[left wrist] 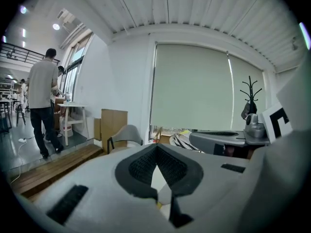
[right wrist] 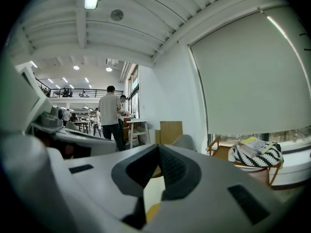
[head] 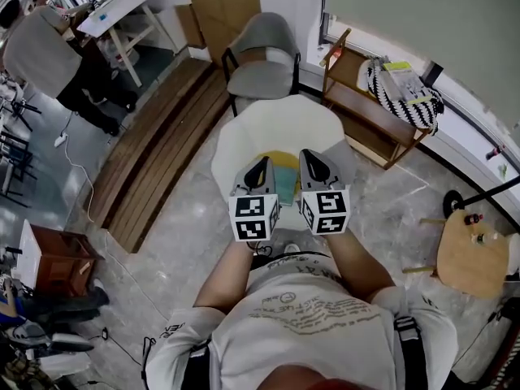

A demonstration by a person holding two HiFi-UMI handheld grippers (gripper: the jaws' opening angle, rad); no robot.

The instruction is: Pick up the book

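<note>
A book [head: 285, 175] with a teal and yellow cover lies on the white round table [head: 244, 136], mostly hidden between my two grippers. In the head view the left gripper [head: 262, 162] hovers over the book's left edge. The right gripper [head: 309, 154] hovers over its right edge. Both point away from me, side by side, and hold nothing. In the left gripper view the left gripper [left wrist: 156, 147] has its jaws closed tip to tip, with white table showing through the gap below. The right gripper [right wrist: 158, 147] looks the same in its own view, with a sliver of yellow beneath.
A grey chair [head: 262, 63] stands behind the table. A wooden rack [head: 366, 108] with a striped bag [head: 402, 88] is at the right, and a small round wooden side table [head: 471, 254] near right. A wooden platform [head: 162, 145] lies left. A person [head: 49, 55] stands far left.
</note>
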